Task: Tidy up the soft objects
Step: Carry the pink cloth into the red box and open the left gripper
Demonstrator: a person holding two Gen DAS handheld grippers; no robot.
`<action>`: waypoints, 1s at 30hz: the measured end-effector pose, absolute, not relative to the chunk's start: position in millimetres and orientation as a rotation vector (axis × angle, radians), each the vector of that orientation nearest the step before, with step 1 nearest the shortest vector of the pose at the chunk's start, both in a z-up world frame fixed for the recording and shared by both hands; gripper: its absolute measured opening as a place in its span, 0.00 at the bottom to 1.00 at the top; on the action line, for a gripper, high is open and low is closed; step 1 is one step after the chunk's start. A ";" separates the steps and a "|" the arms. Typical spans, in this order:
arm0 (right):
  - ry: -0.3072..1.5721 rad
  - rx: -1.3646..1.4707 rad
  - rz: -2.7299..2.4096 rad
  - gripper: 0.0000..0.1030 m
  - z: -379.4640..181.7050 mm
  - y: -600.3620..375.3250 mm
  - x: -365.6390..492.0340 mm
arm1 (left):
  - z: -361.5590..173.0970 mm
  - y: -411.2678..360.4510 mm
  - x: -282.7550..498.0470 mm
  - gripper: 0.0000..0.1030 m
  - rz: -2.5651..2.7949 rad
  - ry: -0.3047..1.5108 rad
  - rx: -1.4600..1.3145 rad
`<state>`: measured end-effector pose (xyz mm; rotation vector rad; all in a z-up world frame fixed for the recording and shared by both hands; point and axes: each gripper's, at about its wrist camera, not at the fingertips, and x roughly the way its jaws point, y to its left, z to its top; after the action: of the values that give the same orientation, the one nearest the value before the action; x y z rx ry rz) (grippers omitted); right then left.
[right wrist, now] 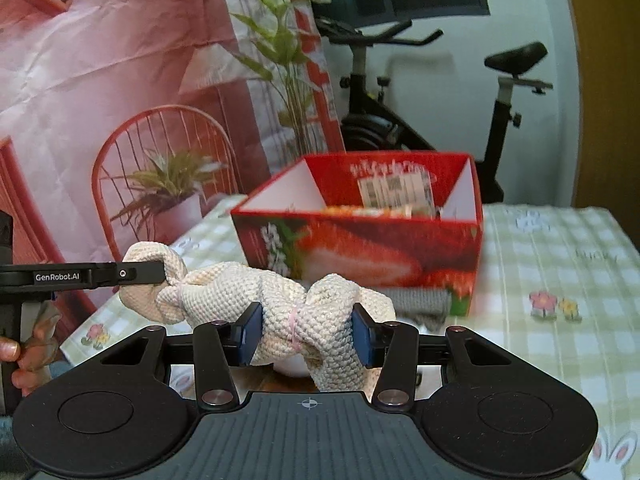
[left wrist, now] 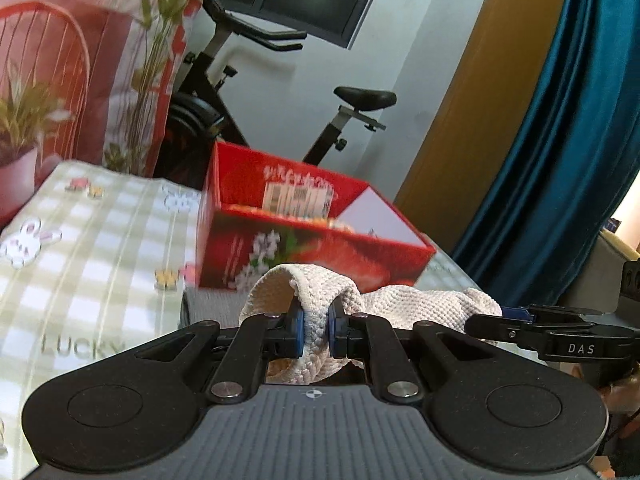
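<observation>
A cream knitted cloth item (left wrist: pixel 316 320) tied with thin pink bands is held between both grippers above the table. My left gripper (left wrist: pixel 315 330) is shut on one end of it. My right gripper (right wrist: pixel 307 334) is shut on the other end (right wrist: pixel 308 320), near a pink band. The right gripper also shows at the right of the left wrist view (left wrist: pixel 532 330), and the left gripper at the left of the right wrist view (right wrist: pixel 132 276). A red strawberry-print box (right wrist: pixel 360 248), open at the top, stands just beyond the cloth; it also shows in the left wrist view (left wrist: pixel 312 240).
The table has a green checked cloth (right wrist: pixel 560 264) with rabbit and flower prints. A grey knitted item (right wrist: pixel 420 300) lies at the foot of the box. An exercise bike (right wrist: pixel 500 112) and a pink printed backdrop (right wrist: pixel 120 80) stand behind. A blue curtain (left wrist: pixel 560 140) hangs at the right.
</observation>
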<state>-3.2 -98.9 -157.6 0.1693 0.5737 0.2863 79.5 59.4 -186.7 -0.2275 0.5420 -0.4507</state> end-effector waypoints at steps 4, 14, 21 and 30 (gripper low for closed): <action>0.532 0.133 0.297 0.41 -143.2 -100.7 23.3 | -172.6 57.0 106.2 0.12 -0.432 0.518 -0.223; 0.495 0.122 0.245 0.40 -127.0 -124.4 121.7 | -151.4 36.4 189.0 0.12 -0.388 0.497 -0.174; 0.587 0.161 0.201 0.38 -156.2 -142.3 178.5 | -168.5 24.5 233.5 0.13 -0.369 0.586 -0.139; 0.694 0.128 0.198 0.38 -172.5 -137.4 210.1 | -178.2 23.1 252.6 0.49 -0.331 0.602 -0.096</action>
<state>210.1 -137.4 -172.5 0.1282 0.6941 0.1983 252.6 23.1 -178.2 -0.0963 0.6019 -0.3314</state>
